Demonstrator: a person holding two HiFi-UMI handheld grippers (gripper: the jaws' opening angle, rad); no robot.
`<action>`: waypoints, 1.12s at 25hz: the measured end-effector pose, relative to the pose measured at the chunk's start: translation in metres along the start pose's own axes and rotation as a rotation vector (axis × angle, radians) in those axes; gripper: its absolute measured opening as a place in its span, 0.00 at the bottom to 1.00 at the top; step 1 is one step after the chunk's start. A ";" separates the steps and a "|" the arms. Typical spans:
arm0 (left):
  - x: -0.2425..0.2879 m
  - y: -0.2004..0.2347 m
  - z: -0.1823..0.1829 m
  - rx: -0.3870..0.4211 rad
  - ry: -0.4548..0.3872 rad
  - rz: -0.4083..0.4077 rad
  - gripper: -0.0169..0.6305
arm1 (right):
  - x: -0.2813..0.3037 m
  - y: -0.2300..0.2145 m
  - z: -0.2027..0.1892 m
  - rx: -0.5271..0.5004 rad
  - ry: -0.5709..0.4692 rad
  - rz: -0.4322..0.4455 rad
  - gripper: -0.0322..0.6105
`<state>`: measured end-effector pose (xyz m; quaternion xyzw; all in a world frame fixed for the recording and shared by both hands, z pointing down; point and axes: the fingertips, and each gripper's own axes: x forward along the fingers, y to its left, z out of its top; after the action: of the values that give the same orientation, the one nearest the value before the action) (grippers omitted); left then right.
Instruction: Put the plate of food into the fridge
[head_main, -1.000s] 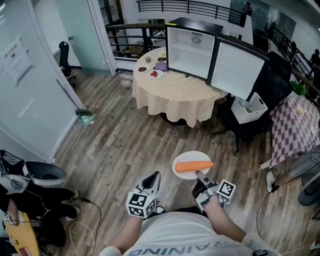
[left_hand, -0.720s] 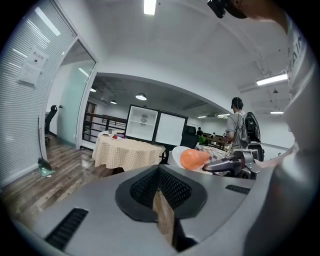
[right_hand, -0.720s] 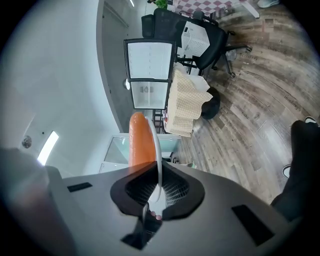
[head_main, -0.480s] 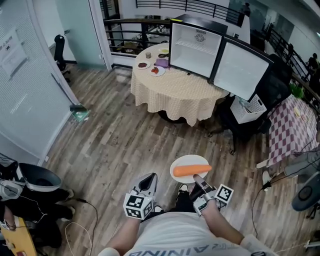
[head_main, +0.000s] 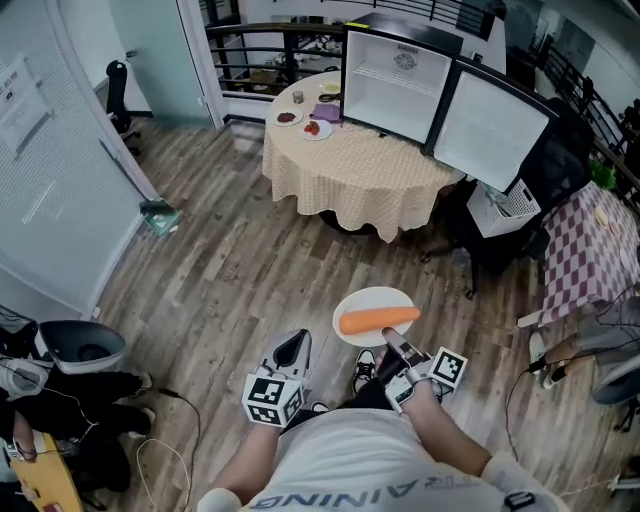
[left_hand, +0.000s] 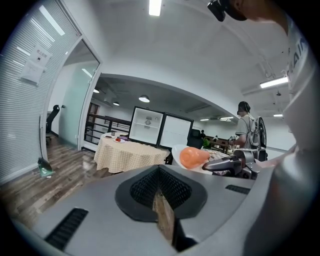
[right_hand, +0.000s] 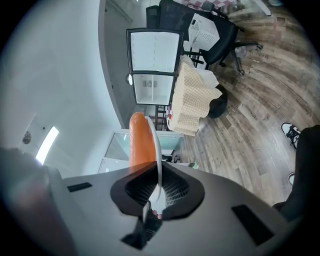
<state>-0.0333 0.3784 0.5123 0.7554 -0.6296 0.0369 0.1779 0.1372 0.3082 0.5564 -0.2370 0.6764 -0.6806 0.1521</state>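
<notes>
Head view shows the round tabletop (head_main: 350, 175) and the open fridge (head_main: 398, 85) on it a little nearer and larger than one second ago, at 12 o'clock from the plate (head_main: 365, 299). I judge that the person is walking to the fridge, so the carrying is under way and the placing is not yet done. The right tongs (head_main: 396, 347) stay clamped on the plate's rim at its 6 o'clock. The plate is in the air above the wooden floor (head_main: 230, 270), well apart from the fridge. The left tongs (head_main: 293, 350), at 8 o'clock of the plate, are together and empty. I count one plate, one carrot (head_main: 378, 320) on it, one fridge, two tongs, and at least two small dishes (head_main: 314, 128) on the tabletop.
</notes>
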 end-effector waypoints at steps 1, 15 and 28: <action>0.001 -0.001 -0.001 -0.001 0.000 0.001 0.04 | -0.001 0.000 0.000 0.005 0.000 0.003 0.10; 0.006 0.001 -0.010 -0.012 0.028 -0.006 0.04 | -0.006 -0.011 0.002 0.042 -0.027 -0.010 0.10; 0.104 0.008 0.029 0.019 0.035 -0.013 0.04 | 0.040 -0.013 0.090 0.063 -0.045 -0.003 0.10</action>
<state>-0.0249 0.2708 0.5165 0.7604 -0.6210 0.0550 0.1819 0.1528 0.2113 0.5712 -0.2481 0.6506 -0.6964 0.1737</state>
